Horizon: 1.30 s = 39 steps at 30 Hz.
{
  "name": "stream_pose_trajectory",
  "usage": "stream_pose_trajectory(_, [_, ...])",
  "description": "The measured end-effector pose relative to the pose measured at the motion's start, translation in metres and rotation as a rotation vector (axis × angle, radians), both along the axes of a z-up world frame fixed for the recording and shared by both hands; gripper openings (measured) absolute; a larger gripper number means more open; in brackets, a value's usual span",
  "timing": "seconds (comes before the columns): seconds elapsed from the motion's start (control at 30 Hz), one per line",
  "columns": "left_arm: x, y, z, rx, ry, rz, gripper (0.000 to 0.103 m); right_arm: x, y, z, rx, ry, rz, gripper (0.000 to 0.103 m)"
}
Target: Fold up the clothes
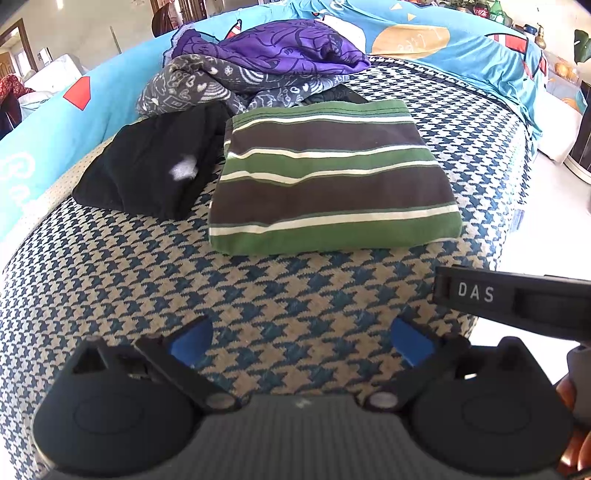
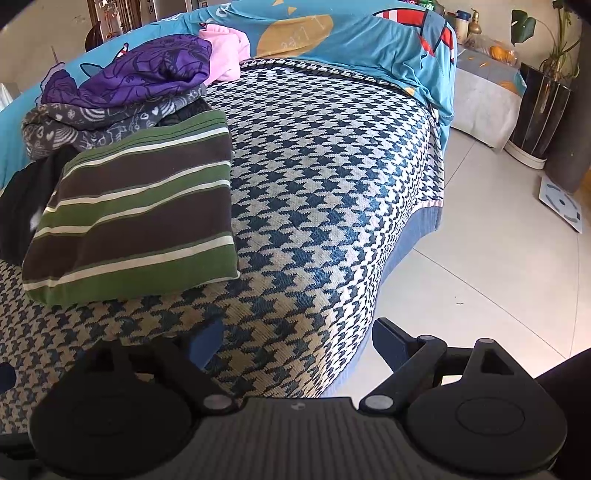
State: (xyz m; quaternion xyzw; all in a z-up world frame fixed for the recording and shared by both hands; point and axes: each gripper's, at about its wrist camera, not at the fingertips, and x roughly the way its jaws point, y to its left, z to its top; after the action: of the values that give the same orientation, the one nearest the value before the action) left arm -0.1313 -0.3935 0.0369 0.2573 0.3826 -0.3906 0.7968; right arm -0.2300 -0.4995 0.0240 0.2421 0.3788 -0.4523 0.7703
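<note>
A folded green, brown and white striped garment (image 1: 328, 177) (image 2: 140, 210) lies flat on the houndstooth bed cover (image 1: 258, 295) (image 2: 325, 177). Behind it sit a black garment (image 1: 155, 166), a grey patterned one (image 1: 192, 85) and a purple one (image 1: 280, 48) (image 2: 140, 70) in a loose pile. My left gripper (image 1: 301, 345) is open, hovering over the cover in front of the striped garment, nothing between its blue pads. My right gripper (image 2: 297, 345) is open too, at the bed's near right edge, empty. Its finger (image 1: 509, 299) shows at the right of the left wrist view.
A blue printed quilt (image 1: 461, 48) (image 2: 332, 33) is bunched along the far side of the bed. A pink garment (image 2: 225, 48) lies on it. Pale tiled floor (image 2: 480, 240) lies right of the bed, with a plant pot (image 2: 539, 110) and a white scale (image 2: 561, 205).
</note>
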Motion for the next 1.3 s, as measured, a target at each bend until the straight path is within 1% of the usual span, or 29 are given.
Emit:
stream_pose_trajectory(0.37, [0.003,0.004,-0.001,-0.008,0.015,0.016,0.103,0.002,0.002,0.001,-0.004,0.004,0.005,0.088])
stream_pose_trajectory(0.73, [0.003,0.007,-0.005,0.006,0.023,0.02,0.103,0.006,0.006,0.002,-0.016,0.012,0.013,0.088])
stream_pose_trajectory(1.3, [0.009,0.024,-0.002,-0.018,0.04,0.052,0.103,0.016,0.02,0.004,-0.05,0.022,0.046,0.088])
